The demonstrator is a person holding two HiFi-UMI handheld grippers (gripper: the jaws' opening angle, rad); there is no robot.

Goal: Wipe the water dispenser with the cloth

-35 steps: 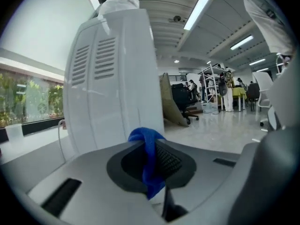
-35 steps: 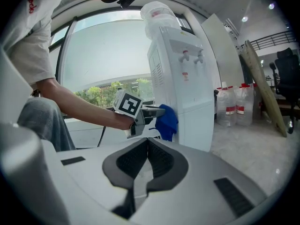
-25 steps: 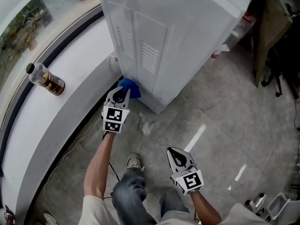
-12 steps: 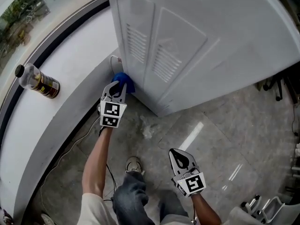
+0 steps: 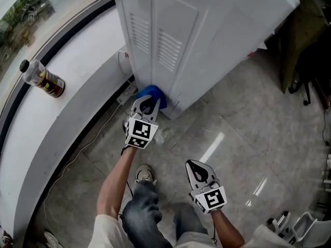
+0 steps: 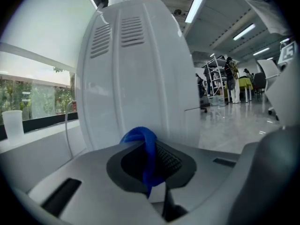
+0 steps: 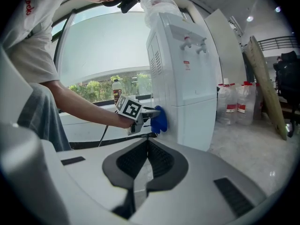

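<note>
By water dispenser (image 5: pixel 207 30), left hand-held gripper (image 5: pixel 149 104) outstretched, pinching cloth (image 5: pixel 155 93), right hand-held gripper (image 5: pixel 195 166) closed

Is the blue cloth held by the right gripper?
No, the blue cloth is pinched in the left gripper, while the right gripper is shut on nothing.

Left arm outstretched, left gripper (image 5: pixel 150 105) fingers clamped on cloth (image 5: pixel 154 92), right gripper (image 5: pixel 196 167) low, fingers together.
</note>
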